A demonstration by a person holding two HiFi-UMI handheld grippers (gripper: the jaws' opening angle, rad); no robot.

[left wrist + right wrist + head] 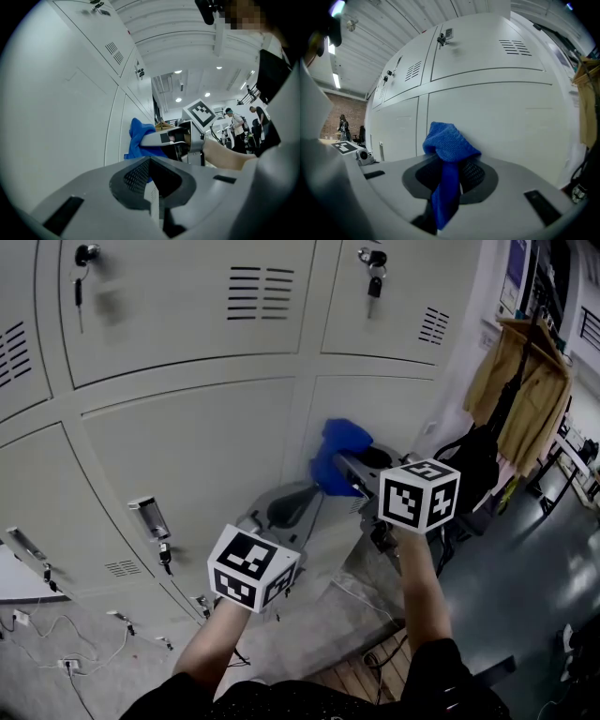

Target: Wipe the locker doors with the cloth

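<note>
We've got the cloth [449,143] pinched tight in our right gripper [457,180], bunched up vs the locker door [398,413] by its left edge. Left gripper [153,197] jaws closed together w/ nothing in them.

No word, number or brand can be read anywhere I look. The locker doors [187,456] in front of me carry no legible label or numbering. The left marker cube [251,568] and the right marker cube [419,493] that I hold show only black-and-white square patterns, no lettering. A purple notice [515,268] on the far wall is too small to read.
</note>
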